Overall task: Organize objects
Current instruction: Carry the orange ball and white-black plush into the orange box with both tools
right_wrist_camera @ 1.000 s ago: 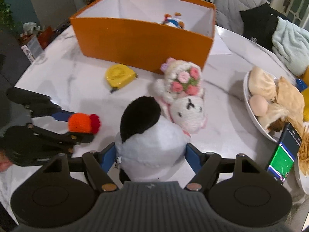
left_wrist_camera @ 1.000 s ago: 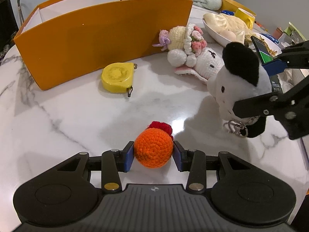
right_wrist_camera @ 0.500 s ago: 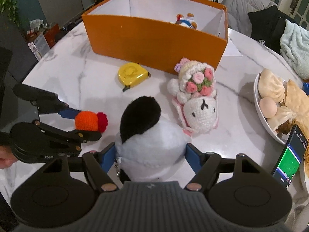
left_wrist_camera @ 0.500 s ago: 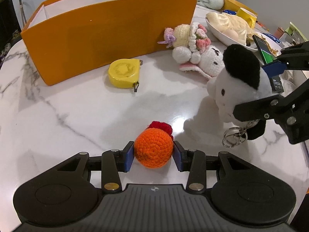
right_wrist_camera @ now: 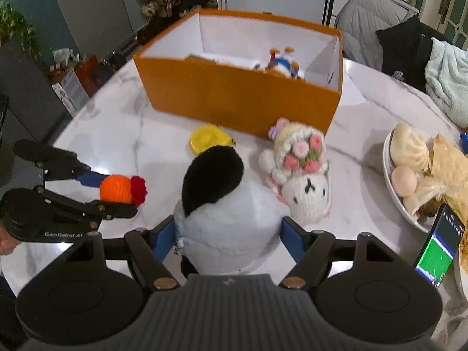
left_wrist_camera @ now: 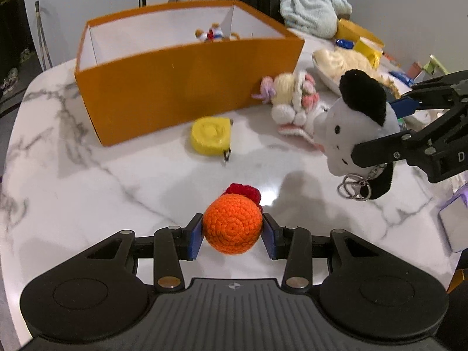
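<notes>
The orange crochet ball with its red tuft sat clamped in the left gripper, held above the marble bench and short of the orange box. The black-and-white plush toy was raised in the right gripper, also well short of the box.

The likeliest trouble was a collision: both grippers pointed toward the same box, and the plush toy's dangling key ring could snag on the box wall or on the left gripper if the 2 closed in together. The ball was round and soft, so a pinch off its middle could let it squirt out and roll across the bench. The plush toy bulged past the pads, and a loosened grip might let it sag or tip out before it cleared the rim.

The left jaws stood narrowly apart, both blue pads pressed against the ball's sides. The right jaws stood much wider, clenched on the plush toy's body.

On the bench, near the box's front wall, lay a yellow tape measure and a crochet bunny. A small toy already lay inside the box.
</notes>
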`<state>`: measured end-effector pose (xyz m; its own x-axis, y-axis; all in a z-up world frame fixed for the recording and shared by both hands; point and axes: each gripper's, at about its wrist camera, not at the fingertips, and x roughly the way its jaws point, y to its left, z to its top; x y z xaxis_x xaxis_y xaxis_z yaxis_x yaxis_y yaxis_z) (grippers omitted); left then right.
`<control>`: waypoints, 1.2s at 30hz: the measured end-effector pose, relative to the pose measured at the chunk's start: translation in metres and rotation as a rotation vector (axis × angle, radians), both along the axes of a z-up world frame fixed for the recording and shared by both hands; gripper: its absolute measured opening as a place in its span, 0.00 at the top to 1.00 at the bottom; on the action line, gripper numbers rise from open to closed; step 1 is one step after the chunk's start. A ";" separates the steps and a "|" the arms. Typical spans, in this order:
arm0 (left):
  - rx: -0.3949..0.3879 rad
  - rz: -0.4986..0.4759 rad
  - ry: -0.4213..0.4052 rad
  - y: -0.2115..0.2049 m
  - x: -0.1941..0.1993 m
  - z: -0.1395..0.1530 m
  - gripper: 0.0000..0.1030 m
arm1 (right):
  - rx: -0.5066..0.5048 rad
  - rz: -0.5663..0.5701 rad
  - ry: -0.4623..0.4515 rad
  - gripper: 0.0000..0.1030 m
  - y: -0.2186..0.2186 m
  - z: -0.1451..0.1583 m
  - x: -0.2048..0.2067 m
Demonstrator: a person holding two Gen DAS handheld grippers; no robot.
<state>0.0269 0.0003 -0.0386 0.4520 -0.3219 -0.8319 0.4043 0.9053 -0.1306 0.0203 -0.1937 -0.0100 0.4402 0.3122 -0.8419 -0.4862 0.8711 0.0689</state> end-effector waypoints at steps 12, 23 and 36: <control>0.011 -0.037 -0.067 0.004 0.048 0.037 0.53 | 0.042 0.027 -0.046 0.26 0.009 0.032 0.016; -0.015 0.036 -0.189 0.014 0.108 0.100 0.53 | 0.080 0.000 -0.189 0.26 0.023 0.089 0.071; -0.054 0.236 -0.280 0.033 0.184 0.098 0.53 | 0.172 -0.073 -0.353 0.26 0.065 0.133 0.155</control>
<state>0.2111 0.0337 0.0598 0.7269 -0.2219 -0.6499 0.2125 0.9726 -0.0944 0.1752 -0.1285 0.1235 0.7192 0.3923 -0.5735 -0.4432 0.8947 0.0563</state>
